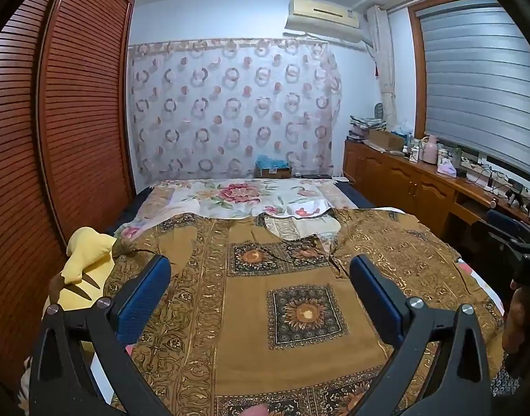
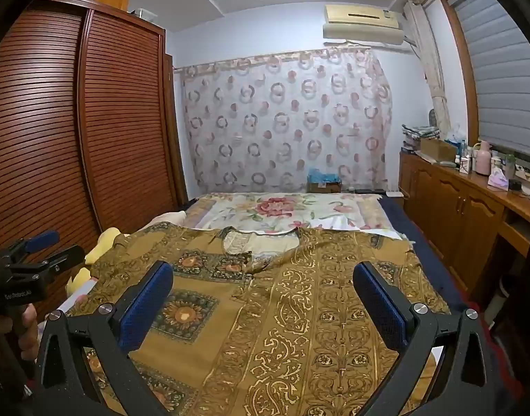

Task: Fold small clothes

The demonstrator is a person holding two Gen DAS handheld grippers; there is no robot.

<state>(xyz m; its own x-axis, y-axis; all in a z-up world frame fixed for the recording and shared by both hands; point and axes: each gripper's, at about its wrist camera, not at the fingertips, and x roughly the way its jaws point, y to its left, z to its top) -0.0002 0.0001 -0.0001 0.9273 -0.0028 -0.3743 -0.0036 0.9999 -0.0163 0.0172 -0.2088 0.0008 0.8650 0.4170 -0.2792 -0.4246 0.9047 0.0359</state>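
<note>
- Two claws hovered above the bed (image 1: 181,190), both gaping wide with nothing between their blue pads.
- Left claw (image 1: 261,274) hung over the brown patterned shirt (image 1: 299,270), near its neckline and sunflower squares.
- Right claw (image 2: 263,280) hung over the same shirt's right half.
- Shirt lay spread flat on the floral sheet (image 1: 237,196), collar towards the curtain (image 1: 230,104).
- Yellow plush toy (image 1: 86,254) sat just beside its left sleeve.

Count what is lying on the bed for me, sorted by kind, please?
Brown patterned shirt: 1
Floral sheet: 1
Yellow plush toy: 1
Total: 3
</note>
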